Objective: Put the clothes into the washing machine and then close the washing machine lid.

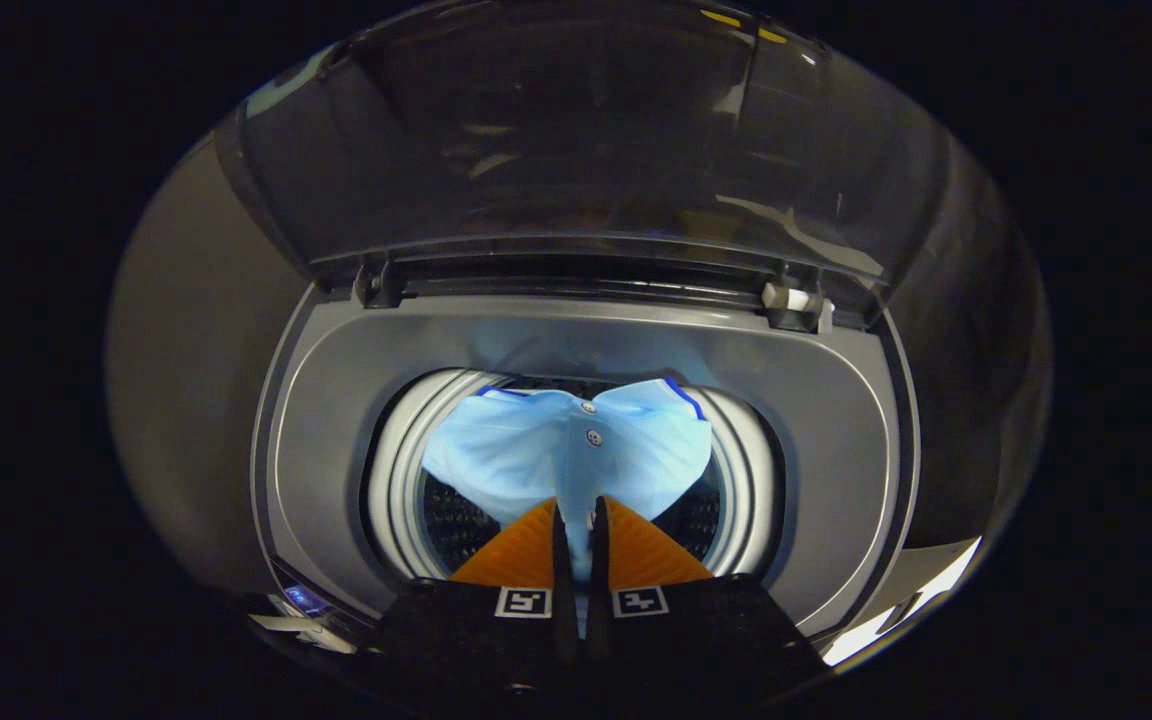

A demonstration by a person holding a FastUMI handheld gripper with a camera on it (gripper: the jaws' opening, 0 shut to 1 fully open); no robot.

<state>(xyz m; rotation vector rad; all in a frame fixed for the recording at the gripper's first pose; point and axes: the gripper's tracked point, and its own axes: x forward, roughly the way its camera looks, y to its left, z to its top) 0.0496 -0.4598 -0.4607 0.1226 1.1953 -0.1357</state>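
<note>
Claw (576, 512) points down into the open top of the washer (336, 440). Its two orange fingers (511, 555) stand nearly together, with a narrow strip of pale blue cloth pinched in the gap between them: the claw is clenched on the shirt (526, 450).

Shirt: light blue, with dark blue trim at the collar and two small buttons on the placket. It hangs from the fingertips and spreads out just ahead of them, over the mouth of the drum (396, 480). Dark perforated drum wall shows below the cloth on both sides of the fingers. White drum ring encircles the opening.

Lid (556, 130): raised, standing upright beyond the drum on its hinges at the washer's back edge. Dark, translucent, with reflections across it.

Grey top deck surrounds the drum opening.
</note>
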